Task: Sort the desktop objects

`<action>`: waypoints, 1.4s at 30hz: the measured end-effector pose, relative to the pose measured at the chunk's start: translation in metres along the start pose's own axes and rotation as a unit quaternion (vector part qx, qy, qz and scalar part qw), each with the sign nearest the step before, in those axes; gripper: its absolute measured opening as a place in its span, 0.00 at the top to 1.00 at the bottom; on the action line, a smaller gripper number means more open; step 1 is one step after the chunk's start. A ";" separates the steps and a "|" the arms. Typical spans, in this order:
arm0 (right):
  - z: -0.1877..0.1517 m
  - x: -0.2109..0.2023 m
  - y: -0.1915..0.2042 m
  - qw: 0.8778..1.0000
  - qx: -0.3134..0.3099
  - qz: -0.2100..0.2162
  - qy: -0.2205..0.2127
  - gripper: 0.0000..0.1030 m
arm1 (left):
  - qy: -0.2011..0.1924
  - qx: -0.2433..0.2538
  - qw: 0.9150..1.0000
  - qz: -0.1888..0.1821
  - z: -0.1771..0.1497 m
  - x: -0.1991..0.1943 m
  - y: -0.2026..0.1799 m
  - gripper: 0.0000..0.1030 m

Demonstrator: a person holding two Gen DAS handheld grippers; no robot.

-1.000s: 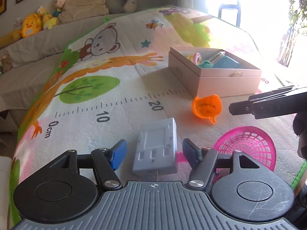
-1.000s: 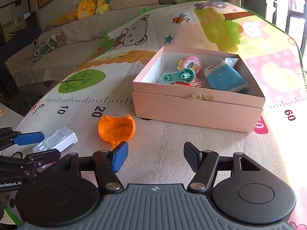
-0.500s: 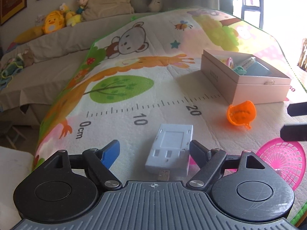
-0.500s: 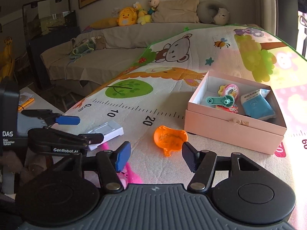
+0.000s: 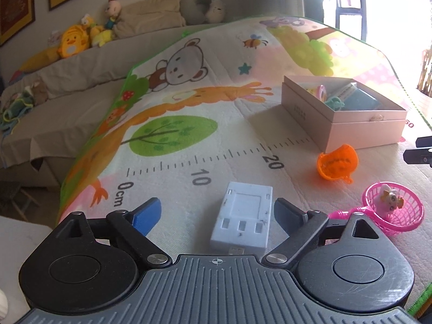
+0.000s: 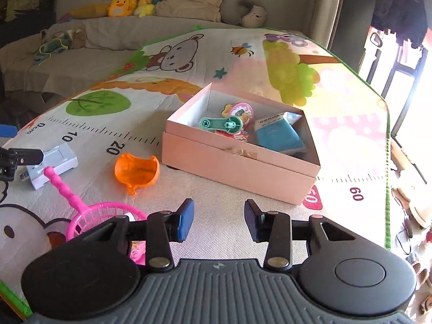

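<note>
Left gripper [image 5: 217, 214] opening around white charger [image 5: 243, 216], pads clear.
Right gripper [image 6: 218, 222] closing, empty; orange cup [image 6: 136, 171] ahead-left, pink box [image 6: 237, 162] ahead of it.

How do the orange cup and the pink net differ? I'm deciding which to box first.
The orange cup is solid plastic with a stubby tab; the pink net is open mesh with a long handle. The cup lies tipped on its side, empty; the net sits upright with a small toy figure inside. Both lie on the mat, outside the box.
</note>
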State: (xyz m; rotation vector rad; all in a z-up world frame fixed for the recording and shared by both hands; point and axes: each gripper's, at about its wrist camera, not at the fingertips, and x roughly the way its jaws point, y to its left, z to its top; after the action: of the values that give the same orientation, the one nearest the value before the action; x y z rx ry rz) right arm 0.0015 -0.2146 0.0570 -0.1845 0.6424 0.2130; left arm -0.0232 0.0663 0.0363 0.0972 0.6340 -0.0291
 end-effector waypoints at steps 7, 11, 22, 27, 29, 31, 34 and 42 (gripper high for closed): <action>-0.001 0.001 0.018 0.992 0.015 0.124 0.018 0.60 | 0.008 0.043 0.998 -0.041 -0.009 -0.002 -0.030 0.07; -0.011 0.003 0.031 0.991 -0.016 0.133 0.030 0.60 | -0.001 0.064 0.996 -0.054 -0.010 -0.006 -0.043 0.07; 0.045 0.065 0.042 0.990 0.005 0.123 0.066 0.32 | 0.010 0.077 0.995 -0.063 -0.010 -0.004 -0.056 0.07; 0.047 0.093 0.061 0.990 -0.035 0.107 0.089 0.39 | 0.010 0.073 0.996 -0.059 -0.010 -0.007 -0.053 0.07; 0.047 0.093 0.058 0.990 -0.034 0.104 0.088 0.45 | 0.012 0.070 0.996 -0.060 -0.010 -0.007 -0.052 0.07; 0.045 0.085 0.051 0.992 -0.034 0.096 0.074 0.45 | 0.013 0.070 0.995 -0.062 -0.010 -0.006 -0.054 0.07; 0.039 0.070 0.032 0.994 -0.021 0.082 0.063 0.45 | 0.017 0.073 0.995 -0.068 -0.010 -0.005 -0.057 0.07; 0.008 0.060 -0.039 0.997 0.029 0.001 0.075 0.45 | 0.010 0.090 0.991 -0.099 -0.011 -0.012 -0.074 0.06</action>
State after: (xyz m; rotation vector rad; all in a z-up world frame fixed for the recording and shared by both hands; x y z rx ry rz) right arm 0.0626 -0.2421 0.0303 -0.1447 0.7975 0.1821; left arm -0.0437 -0.0065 0.0281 0.2090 0.6577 -0.2780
